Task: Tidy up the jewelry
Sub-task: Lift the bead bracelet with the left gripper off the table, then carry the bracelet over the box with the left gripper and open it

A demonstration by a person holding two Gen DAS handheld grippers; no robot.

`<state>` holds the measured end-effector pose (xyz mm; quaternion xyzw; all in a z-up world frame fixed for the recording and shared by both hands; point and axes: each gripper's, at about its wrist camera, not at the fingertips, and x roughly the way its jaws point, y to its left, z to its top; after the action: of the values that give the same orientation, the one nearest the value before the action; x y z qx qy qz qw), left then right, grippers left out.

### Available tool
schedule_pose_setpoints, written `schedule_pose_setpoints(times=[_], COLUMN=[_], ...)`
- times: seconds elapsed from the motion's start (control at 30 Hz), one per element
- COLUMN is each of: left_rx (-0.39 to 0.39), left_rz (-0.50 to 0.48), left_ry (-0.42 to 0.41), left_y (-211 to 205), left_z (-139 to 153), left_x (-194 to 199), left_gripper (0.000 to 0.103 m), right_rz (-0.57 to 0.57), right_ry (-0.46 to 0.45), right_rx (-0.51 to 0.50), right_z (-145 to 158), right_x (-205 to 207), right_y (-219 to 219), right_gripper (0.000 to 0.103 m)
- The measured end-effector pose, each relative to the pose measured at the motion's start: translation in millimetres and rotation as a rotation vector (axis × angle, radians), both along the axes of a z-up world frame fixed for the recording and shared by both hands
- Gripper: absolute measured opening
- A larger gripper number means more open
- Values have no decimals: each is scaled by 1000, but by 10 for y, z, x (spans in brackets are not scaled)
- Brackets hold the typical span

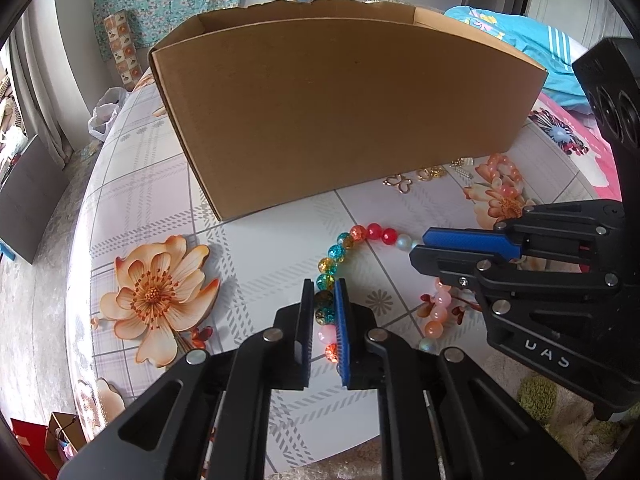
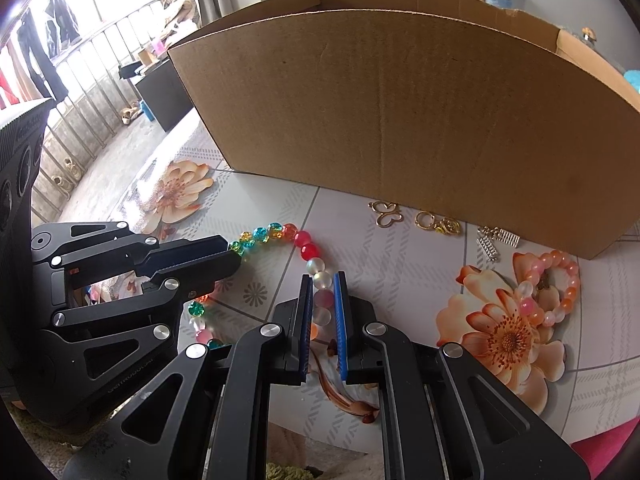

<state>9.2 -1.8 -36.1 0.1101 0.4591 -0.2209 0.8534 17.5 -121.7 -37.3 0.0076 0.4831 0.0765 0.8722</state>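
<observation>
Box (image 1: 340,104) stands at the table's (image 1: 132,200) far edge. Necklace (image 1: 362,234) lies between box and near edge. Your left gripper (image 1: 325,292) clamps its teal beads; your right gripper (image 2: 323,286) clamps its frosted beads.

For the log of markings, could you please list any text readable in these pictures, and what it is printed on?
"UAS", as it reads in the left wrist view: white letters on the black body of the right gripper.
Faint embossed lettering on the left gripper: too blurred to read.
Cardboard box: no print.
</observation>
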Motion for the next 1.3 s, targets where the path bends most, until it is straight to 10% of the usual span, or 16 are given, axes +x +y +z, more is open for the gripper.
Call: schedule_pose_setpoints(times=[0.5,1.0,1.3], left_rx=[-40,-124,-222], left_rz=[33,-36,-92], left_ry=[-30,-327,-429], left_y=[58,36,-15], left_z=[122,1242,1912], left_x=[-84,-577,-201], left_gripper=[9,9,9], right_rz=[-23,-32,32], right_ry=[-71,-355,-465], right_rx=[4,54,55], right_z=[59,871,1535], right_x=[-161,-596,-303], right_y=[-17,-212,-371], right_gripper=[8,7,7])
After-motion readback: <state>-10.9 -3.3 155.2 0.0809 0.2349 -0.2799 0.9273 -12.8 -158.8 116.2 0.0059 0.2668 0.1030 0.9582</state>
